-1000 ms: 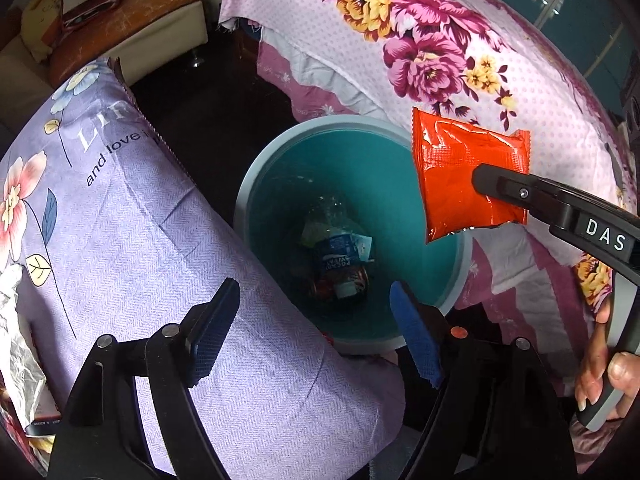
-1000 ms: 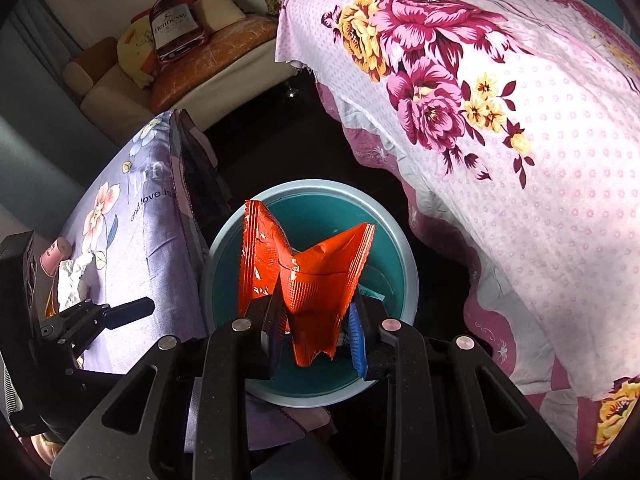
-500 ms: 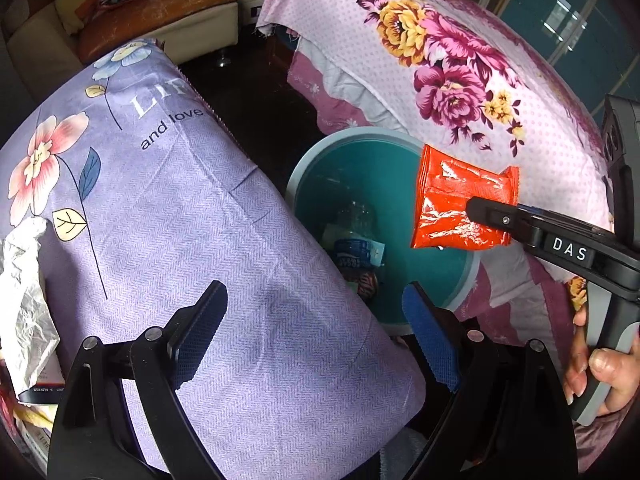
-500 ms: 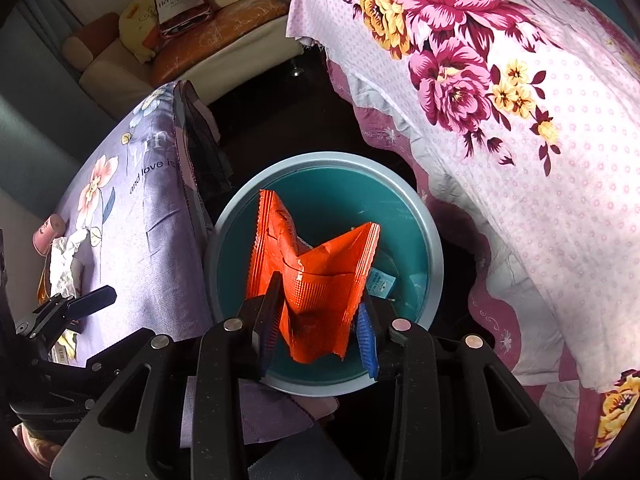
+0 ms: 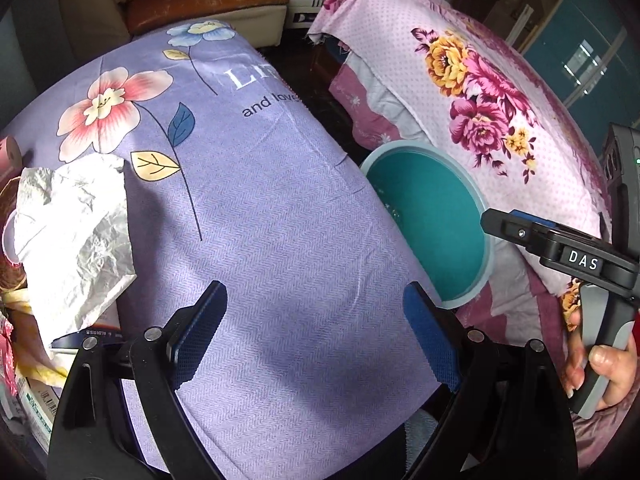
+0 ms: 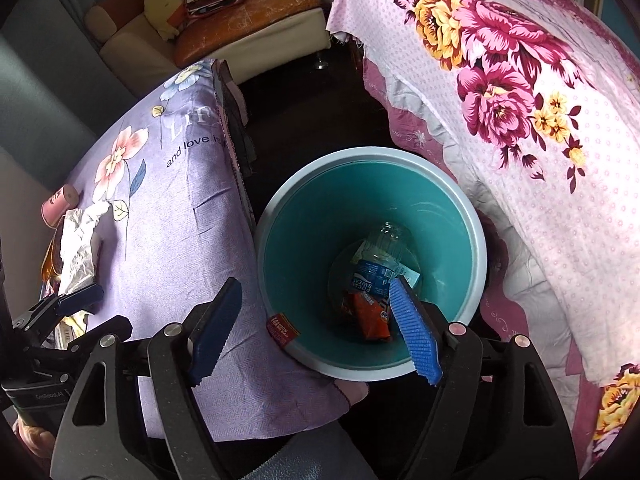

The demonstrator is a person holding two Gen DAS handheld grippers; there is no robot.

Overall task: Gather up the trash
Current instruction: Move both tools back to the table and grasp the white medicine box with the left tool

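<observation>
A teal bin (image 6: 304, 236) stands on the dark floor between two cloth-covered surfaces; it also shows in the left wrist view (image 5: 440, 216). Inside lie an orange-red snack wrapper (image 6: 370, 314) and a clear plastic bottle with a blue label (image 6: 378, 264). My right gripper (image 6: 316, 328) is open and empty above the bin's near rim; it shows from the side in the left wrist view (image 5: 512, 226). My left gripper (image 5: 316, 332) is open and empty over the purple cloth (image 5: 256, 208). Crumpled white paper (image 5: 76, 236) lies at the cloth's left.
A pink floral cloth (image 6: 540, 120) covers the surface on the right. More wrappers and cartons (image 5: 28, 384) sit at the purple cloth's left edge, with a pink roll (image 6: 60, 204) nearby. A sofa with cushions (image 6: 240, 12) stands at the back.
My right gripper opened and the orange-red wrapper dropped into the bin. My left gripper swung left, over the purple cloth toward the crumpled paper.
</observation>
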